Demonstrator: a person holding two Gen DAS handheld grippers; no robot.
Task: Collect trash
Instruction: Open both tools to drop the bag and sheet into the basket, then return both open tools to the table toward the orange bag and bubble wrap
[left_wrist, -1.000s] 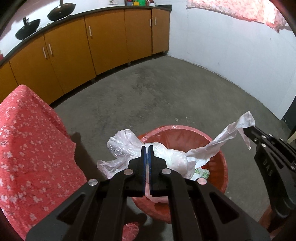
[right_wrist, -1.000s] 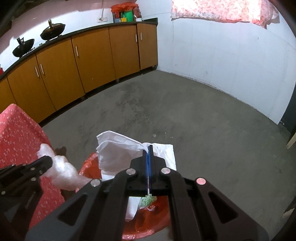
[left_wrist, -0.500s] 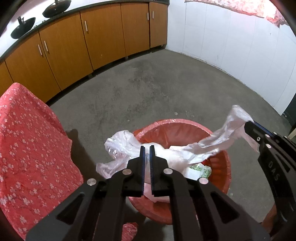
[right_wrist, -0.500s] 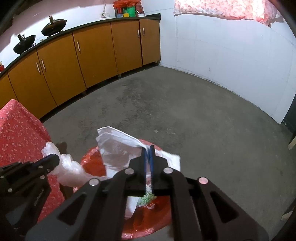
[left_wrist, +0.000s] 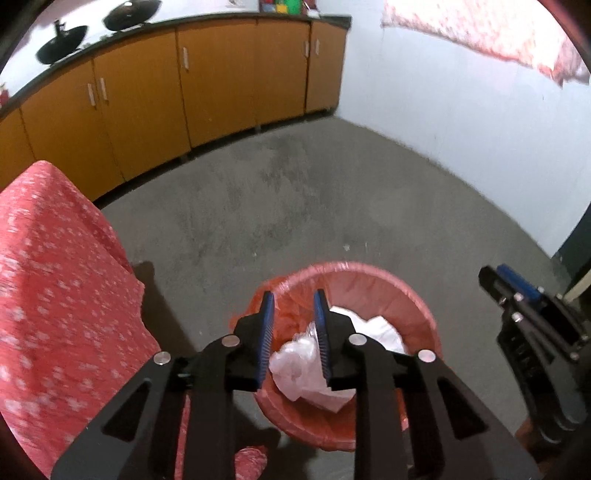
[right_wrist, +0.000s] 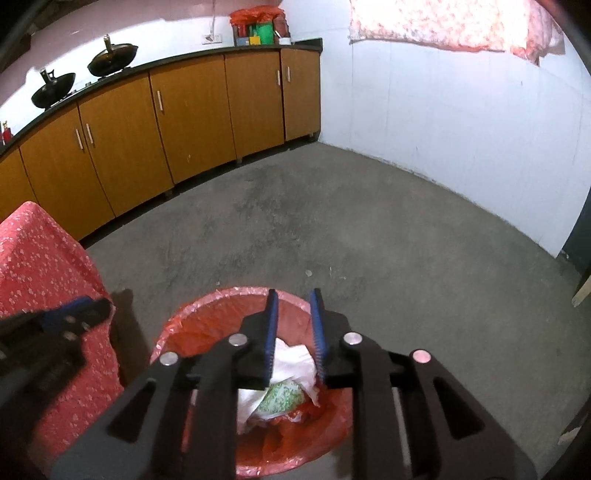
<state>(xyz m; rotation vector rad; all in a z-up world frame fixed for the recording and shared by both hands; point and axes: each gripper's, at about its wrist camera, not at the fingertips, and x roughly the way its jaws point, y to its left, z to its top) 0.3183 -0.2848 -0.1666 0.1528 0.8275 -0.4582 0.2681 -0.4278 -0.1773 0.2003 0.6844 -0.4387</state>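
A round bin with a red liner (left_wrist: 373, 273) (right_wrist: 207, 302) stands on the floor below both grippers. Crumpled white plastic bags (left_wrist: 299, 362) (right_wrist: 291, 358) lie inside it, beside a green-patterned wrapper (right_wrist: 282, 397). My left gripper (left_wrist: 293, 306) hangs over the bin's left rim; its jaws are opening and nothing is pressed between the blue pads. My right gripper (right_wrist: 293, 306) hovers above the bin's middle, its jaws also opening with nothing gripped. Each gripper shows at the edge of the other's view: right gripper (left_wrist: 496, 275), left gripper (right_wrist: 94, 304).
A piece of furniture under a red flowered cloth (left_wrist: 55, 295) (right_wrist: 40, 266) stands close to the left of the bin. Orange cabinets (right_wrist: 192, 107) with woks (right_wrist: 110, 55) on the counter line the far wall. Grey concrete floor (right_wrist: 351, 229) stretches ahead to the white wall.
Both grippers were shut on a white plastic bag stretched between them above the bin. Their jaws have parted, and the bag has dropped into the bin.
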